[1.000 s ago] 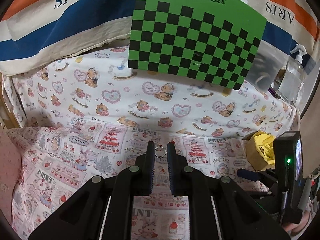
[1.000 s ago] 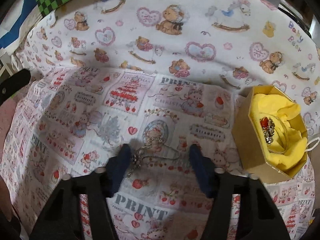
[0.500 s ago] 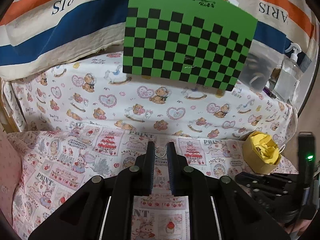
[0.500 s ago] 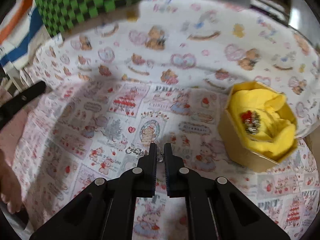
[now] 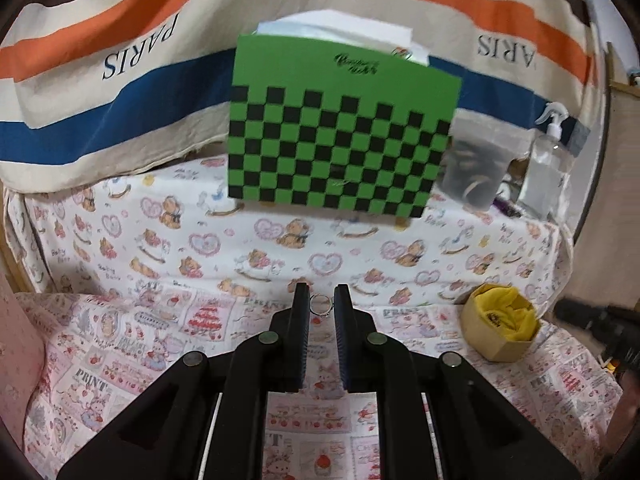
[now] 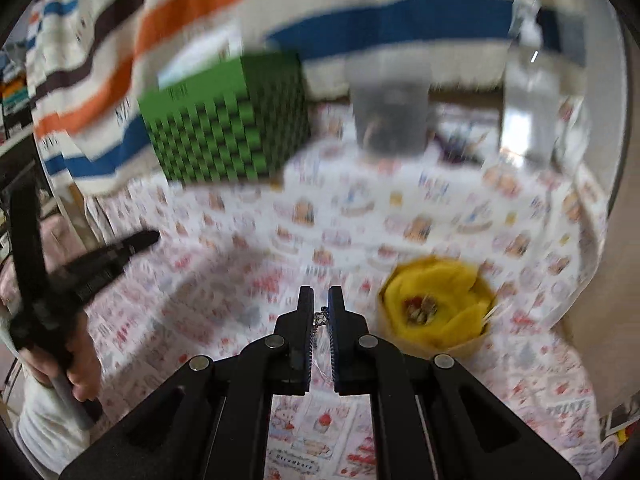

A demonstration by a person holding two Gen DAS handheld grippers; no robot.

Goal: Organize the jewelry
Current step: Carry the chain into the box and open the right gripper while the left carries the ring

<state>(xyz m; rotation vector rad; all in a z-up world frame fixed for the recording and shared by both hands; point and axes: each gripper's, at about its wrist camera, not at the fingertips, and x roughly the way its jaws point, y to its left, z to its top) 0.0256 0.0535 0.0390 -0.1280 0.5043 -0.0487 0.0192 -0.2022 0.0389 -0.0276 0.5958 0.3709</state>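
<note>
While both grippers hang above the printed cloth (image 5: 120, 344), each one grips a piece of jewelry.

Left gripper (image 5: 321, 305) has its fingers closed on a small ring (image 5: 320, 305), pinched upright at the tips. Right gripper (image 6: 321, 307) is clenched on a thin chain (image 6: 319, 322), which hangs down between the fingers; this view is blurred. Box (image 6: 436, 312) with yellow lining stands just right of the right gripper and holds some jewelry with red parts. Green checkered board (image 5: 340, 136) stands at the back.
</note>
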